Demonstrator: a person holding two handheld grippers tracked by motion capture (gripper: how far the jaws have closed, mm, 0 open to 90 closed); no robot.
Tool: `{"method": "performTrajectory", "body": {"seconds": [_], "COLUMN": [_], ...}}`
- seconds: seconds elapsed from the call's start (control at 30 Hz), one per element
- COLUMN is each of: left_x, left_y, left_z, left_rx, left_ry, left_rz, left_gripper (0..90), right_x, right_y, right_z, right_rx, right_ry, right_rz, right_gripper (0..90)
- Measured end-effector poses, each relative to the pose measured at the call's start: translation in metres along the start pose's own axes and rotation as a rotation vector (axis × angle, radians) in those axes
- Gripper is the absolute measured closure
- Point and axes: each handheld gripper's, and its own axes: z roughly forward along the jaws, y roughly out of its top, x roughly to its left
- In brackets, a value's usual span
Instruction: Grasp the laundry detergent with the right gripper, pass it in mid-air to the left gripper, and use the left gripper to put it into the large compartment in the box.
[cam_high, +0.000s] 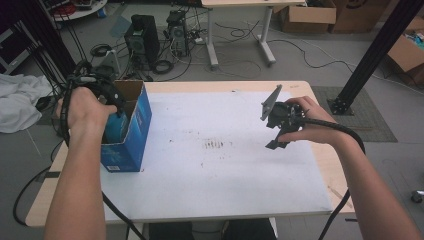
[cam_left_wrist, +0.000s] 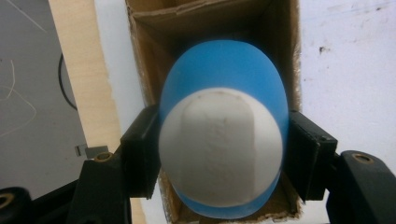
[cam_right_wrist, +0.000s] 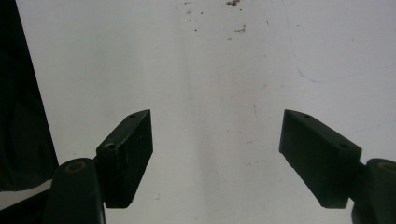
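Observation:
A rounded blue object (cam_left_wrist: 224, 65) with a white end sits between the jaws of my left gripper (cam_left_wrist: 222, 154), which is shut on its sides. It hangs in the open mouth of a cardboard box (cam_left_wrist: 154, 18) that is blue on the outside (cam_high: 135, 135). From the high view the left gripper (cam_high: 112, 107) is at the box's top, at the table's left side, with the blue object (cam_high: 115, 130) partly inside. My right gripper (cam_high: 277, 142) hovers over the white mat's right part. Its jaws (cam_right_wrist: 217, 154) stand open with nothing between them.
The white mat (cam_high: 215, 170) covers most of the wooden table (cam_high: 332, 170) and has brown smudges (cam_high: 215, 145) at its middle. Beyond the far edge are computer towers (cam_high: 142, 37), cables and another table. A black post (cam_high: 375, 50) rises at the right, and a white cloth (cam_high: 17, 102) lies at the left.

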Motion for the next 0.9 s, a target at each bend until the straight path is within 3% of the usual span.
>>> {"method": "performTrajectory", "body": {"seconds": [0.33,0.7,0.9], "left_x": [-0.001,-0.004,-0.004], "left_y": [-0.002,-0.001,-0.002], "left_z": [0.018,0.037,0.043], "left_rx": [0.028,0.055,0.066], "left_ry": [-0.002,-0.033,-0.018], "left_rz": [0.012,0.009,0.018], "left_gripper": [38.6,38.6,38.6], "right_x": [0.0,0.004,0.003], "right_y": [0.0,-0.002,-0.004], "right_z": [0.002,0.004,0.003], "right_rx": [-0.007,0.0,-0.003], "right_ry": [0.001,0.004,0.006], "right_rz": [0.002,0.003,0.011], "right_gripper": [25.8,25.8,25.8]}}
